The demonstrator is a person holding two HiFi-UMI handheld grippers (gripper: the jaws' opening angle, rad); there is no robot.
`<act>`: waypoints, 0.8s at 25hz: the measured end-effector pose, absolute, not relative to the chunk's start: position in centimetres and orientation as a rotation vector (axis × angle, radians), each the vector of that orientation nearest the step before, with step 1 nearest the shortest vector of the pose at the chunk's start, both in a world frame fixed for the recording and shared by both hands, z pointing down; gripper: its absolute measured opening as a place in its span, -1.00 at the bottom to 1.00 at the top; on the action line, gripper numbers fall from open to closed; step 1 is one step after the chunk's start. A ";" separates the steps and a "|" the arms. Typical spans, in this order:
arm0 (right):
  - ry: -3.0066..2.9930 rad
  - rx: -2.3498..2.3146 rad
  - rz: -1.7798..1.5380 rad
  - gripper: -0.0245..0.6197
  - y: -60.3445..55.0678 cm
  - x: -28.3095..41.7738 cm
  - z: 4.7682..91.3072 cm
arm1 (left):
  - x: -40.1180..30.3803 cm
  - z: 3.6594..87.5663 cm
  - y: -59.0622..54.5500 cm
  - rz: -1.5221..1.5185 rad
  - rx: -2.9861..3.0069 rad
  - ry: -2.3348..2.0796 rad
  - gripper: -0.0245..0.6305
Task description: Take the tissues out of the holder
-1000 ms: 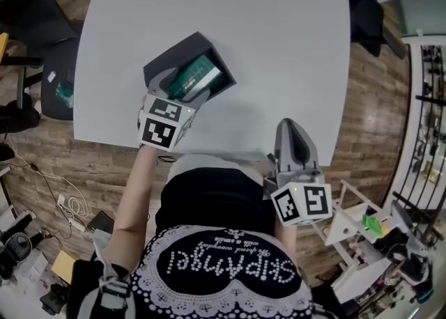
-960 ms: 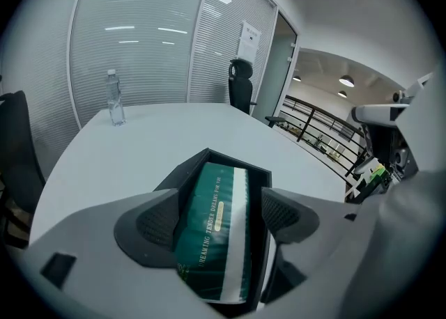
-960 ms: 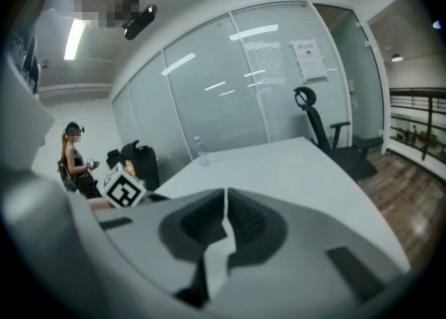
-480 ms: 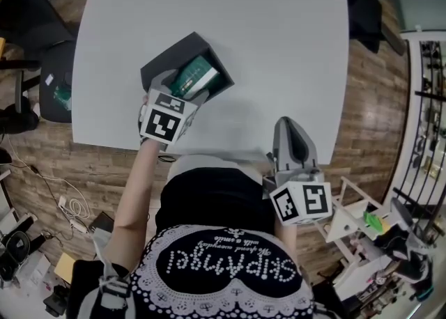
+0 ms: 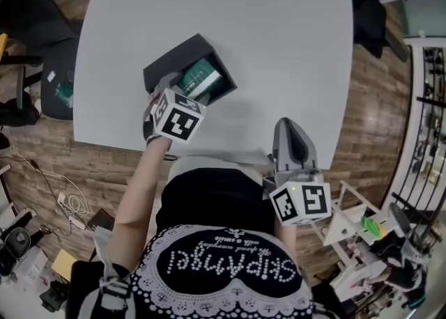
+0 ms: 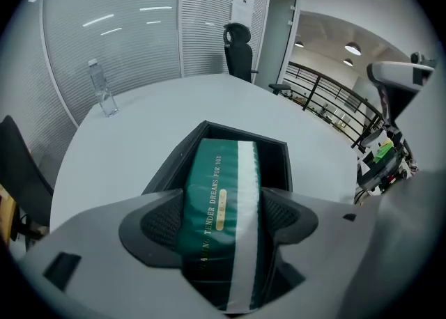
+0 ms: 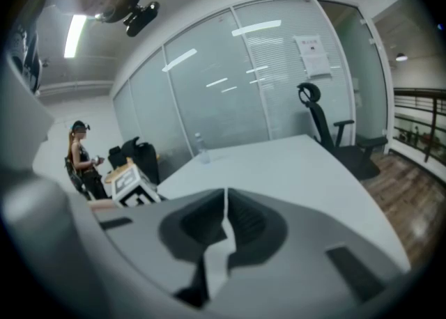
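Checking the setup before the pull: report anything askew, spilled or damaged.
Nothing looks spilled or damaged. The green tissue pack juts slantwise out of the black holder, with the left gripper shut on it, which fits the task. The right gripper is shut and empty.

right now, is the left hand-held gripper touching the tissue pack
Touching. In the left gripper view the left hand-held gripper clamps the green tissue pack, jaws pressed on both sides, no gap.
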State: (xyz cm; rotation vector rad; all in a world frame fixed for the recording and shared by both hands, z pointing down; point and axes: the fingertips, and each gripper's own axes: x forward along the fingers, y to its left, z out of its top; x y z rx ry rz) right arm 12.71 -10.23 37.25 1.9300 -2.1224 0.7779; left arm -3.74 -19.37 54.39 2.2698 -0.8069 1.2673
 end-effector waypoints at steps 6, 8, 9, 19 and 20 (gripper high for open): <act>-2.134 1.915 0.780 -0.81 -10.5 12.3 37.5 | -3.9 54.6 -19.3 1.278 2.273 -0.799 0.17; -2.133 1.914 0.780 -0.81 -10.5 12.2 37.6 | -4.1 54.7 -19.5 1.279 2.274 -0.799 0.15; -2.132 1.915 0.780 -0.81 -10.6 12.2 37.6 | -4.1 54.7 -19.6 1.280 2.275 -0.801 0.15; -2.129 1.927 0.775 -0.81 -10.2 12.4 37.4 | -4.2 54.7 -19.7 1.292 2.272 -0.813 0.13; -2.128 1.929 0.775 -0.81 -10.2 12.5 37.4 | -4.1 54.7 -19.6 1.294 2.275 -0.816 0.13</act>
